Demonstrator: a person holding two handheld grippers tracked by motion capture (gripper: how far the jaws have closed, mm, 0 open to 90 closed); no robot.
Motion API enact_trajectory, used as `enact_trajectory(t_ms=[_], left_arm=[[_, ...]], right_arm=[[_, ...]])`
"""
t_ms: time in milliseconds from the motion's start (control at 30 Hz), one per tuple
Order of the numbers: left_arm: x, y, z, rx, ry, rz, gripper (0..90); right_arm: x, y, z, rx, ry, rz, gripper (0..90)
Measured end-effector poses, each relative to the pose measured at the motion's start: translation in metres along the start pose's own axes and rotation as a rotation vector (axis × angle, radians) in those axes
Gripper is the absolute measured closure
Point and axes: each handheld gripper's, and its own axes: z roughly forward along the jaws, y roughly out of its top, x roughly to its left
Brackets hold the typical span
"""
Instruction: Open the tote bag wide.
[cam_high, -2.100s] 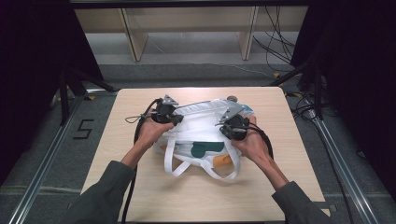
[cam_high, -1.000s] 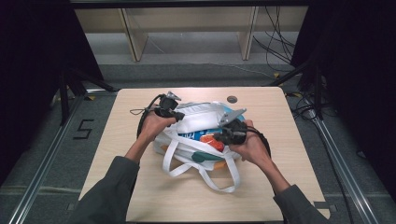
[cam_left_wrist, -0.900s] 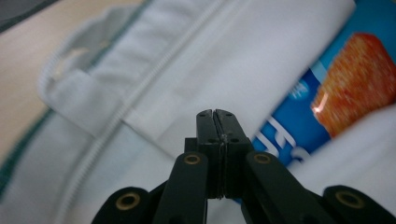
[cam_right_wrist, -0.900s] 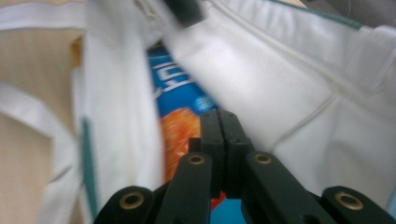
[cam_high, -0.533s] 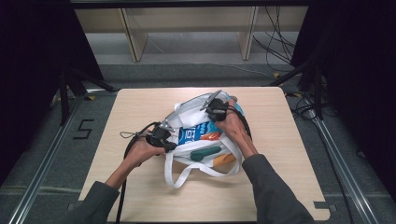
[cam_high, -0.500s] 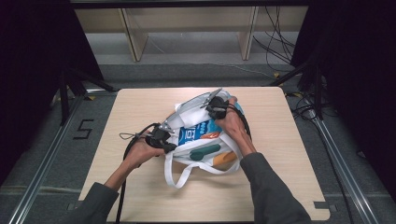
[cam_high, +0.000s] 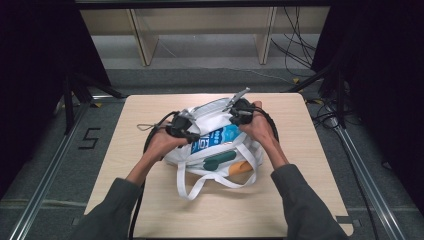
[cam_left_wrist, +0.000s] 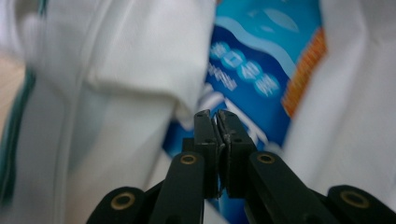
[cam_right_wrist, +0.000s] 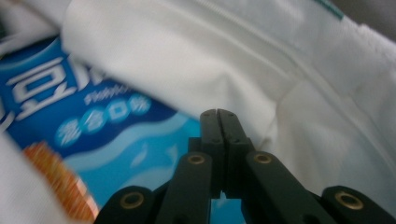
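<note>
both grippers — left gripper, right gripper — jaws pressed together at the white bag.

Sleeves: I wear dark grey-green long sleeves that end above my wrists.
Left tool: black body, two flat black jaws on black link arms with brass-coloured rivets.
Right tool: same black build, brass-coloured rivets, a grey plate on top.
Cables: a black cable trails from each tool.
</note>
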Motion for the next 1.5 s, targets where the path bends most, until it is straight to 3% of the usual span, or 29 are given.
enact_trajectory(t_ms=[100,133,167,200,233,267,300,367,433,500,600,633,667,700,767,833,867,933,967,1000,1067,1100,1167,1233,1267,1300,1367,1400,1500], left_arm=[[0.011,0.019,0.024,0.07,0.04,-0.016,88.0],[0.015,0.023,0.031,0.097,0.069,-0.023,88.5],[0.019,0.024,0.034,0.122,0.107,-0.012,89.2],[0.022,0.025,0.037,0.141,0.141,-0.008,89.2],[0.029,0.024,0.039,0.146,0.153,-0.023,89.3],[0.037,0.022,0.039,0.122,0.137,-0.086,89.4],[0.043,0.02,0.039,0.102,0.134,-0.118,89.5],[0.051,0.017,0.037,0.086,0.134,-0.144,89.5],[0.048,0.018,0.037,0.085,0.15,-0.14,89.5],[0.037,0.023,0.031,0.101,0.179,-0.076,89.1],[0.028,0.025,0.013,0.028,0.126,-0.057,86.4],[0.027,0.025,0.008,0.015,0.123,-0.049,86.3],[0.026,0.024,0.0,-0.003,0.128,-0.043,86.3],[0.028,0.023,-0.01,-0.027,0.12,-0.037,86.0],[0.031,0.018,-0.021,-0.035,0.13,-0.042,85.8],[0.042,0.009,-0.029,-0.025,0.194,-0.046,85.7],[0.046,0.005,-0.03,-0.025,0.206,-0.063,85.9],[0.06,-0.006,-0.031,-0.048,0.177,-0.128,86.9],[0.064,-0.01,-0.029,-0.046,0.198,-0.134,87.8],[0.068,-0.014,-0.026,-0.031,0.207,-0.138,88.7],[0.078,-0.027,-0.013,-0.011,0.197,-0.189,89.2],[0.081,-0.032,-0.006,0.002,0.195,-0.204,89.2],[0.084,-0.04,0.004,-0.017,0.187,-0.241,89.3],[0.086,-0.043,0.008,-0.019,0.185,-0.267,89.4],[0.085,-0.043,0.009,-0.006,0.197,-0.253,89.4],[0.082,-0.041,0.009,0.013,0.218,-0.223,89.5],[0.08,-0.04,0.007,0.02,0.224,-0.215,89.4],[0.078,-0.039,0.005,0.007,0.226,-0.224,89.4],[0.071,-0.038,-0.008,-0.048,0.198,-0.227,87.3]], right_arm=[[0.005,-0.021,-0.015,0.04,0.044,-0.025,90.0],[0.006,-0.031,-0.019,0.063,0.031,-0.045,90.0],[0.009,-0.052,-0.024,0.096,0.059,-0.041,90.0],[0.009,-0.052,-0.024,0.096,0.059,-0.041,90.0],[0.009,-0.061,-0.023,0.123,0.075,-0.043,90.0],[0.012,-0.074,-0.019,0.175,0.094,-0.045,90.0],[0.017,-0.09,-0.011,0.211,0.139,-0.034,90.0],[0.02,-0.105,-0.012,0.152,0.161,-0.01,90.0],[0.021,-0.104,-0.013,0.159,0.16,-0.02,90.0],[0.025,-0.096,-0.016,0.16,0.119,-0.042,90.0],[0.022,-0.08,-0.033,0.032,0.12,-0.01,90.0],[0.02,-0.074,-0.04,0.021,0.09,-0.017,89.5],[0.018,-0.07,-0.043,-0.036,0.065,-0.017,89.5],[0.016,-0.065,-0.047,-0.076,0.077,0.0,89.5],[0.011,-0.054,-0.053,-0.112,0.031,0.016,90.0],[0.004,-0.046,-0.048,-0.124,0.005,0.021,90.0],[-0.001,-0.043,-0.045,-0.111,-0.011,0.028,90.0],[-0.012,-0.041,-0.036,-0.108,-0.058,0.033,90.0],[-0.023,-0.042,-0.028,-0.11,-0.077,0.045,90.0],[-0.031,-0.044,-0.021,-0.105,-0.085,0.079,90.0],[-0.044,-0.053,-0.001,-0.07,-0.09,0.152,90.0],[-0.048,-0.059,0.009,-0.023,-0.086,0.163,90.0],[-0.049,-0.072,0.034,0.015,-0.062,0.187,90.0],[-0.048,-0.083,0.05,0.025,-0.021,0.228,90.0],[-0.043,-0.088,0.063,0.029,-0.01,0.228,90.0],[-0.041,-0.088,0.064,0.036,-0.022,0.219,90.0],[-0.041,-0.087,0.063,0.04,-0.037,0.194,90.0],[-0.039,-0.084,0.056,0.057,-0.055,0.193,90.0],[-0.041,-0.077,0.025,0.01,-0.076,0.186,90.0]])
